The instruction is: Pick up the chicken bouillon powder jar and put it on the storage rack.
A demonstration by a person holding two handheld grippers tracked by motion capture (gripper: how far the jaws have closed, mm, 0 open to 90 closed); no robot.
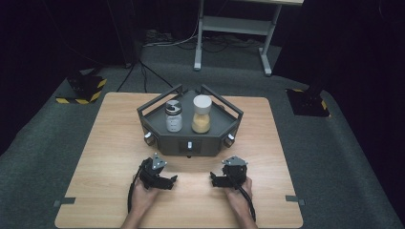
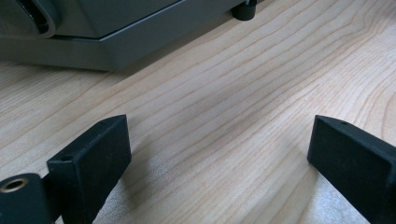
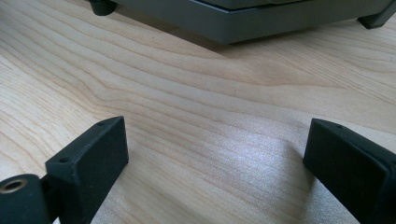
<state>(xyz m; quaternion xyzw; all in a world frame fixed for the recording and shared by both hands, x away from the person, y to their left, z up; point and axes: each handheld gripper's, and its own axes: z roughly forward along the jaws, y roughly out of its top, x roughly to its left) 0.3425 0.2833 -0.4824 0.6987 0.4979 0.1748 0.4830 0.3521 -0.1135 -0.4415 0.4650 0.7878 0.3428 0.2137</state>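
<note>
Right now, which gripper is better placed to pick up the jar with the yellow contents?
Probably the right gripper. The yellow-filled jar stands on the right side of the grey tray, the clear jar on its left nearer the left gripper. Both grippers rest open on the table, holding nothing.

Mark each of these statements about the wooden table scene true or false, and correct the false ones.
1. Two jars stand in the dark grey tray. True.
2. The clear jar of yellow grains with a white lid stands left of the clear jar with a silver lid. False: in the high view it stands to the right.
3. The left hand-held gripper grips a jar. False: its jaws are open over bare wood.
4. The right hand-held gripper has open jaws with nothing between them. True.
5. The light wooden table stands on white tiles. False: the floor is grey carpet.
</note>
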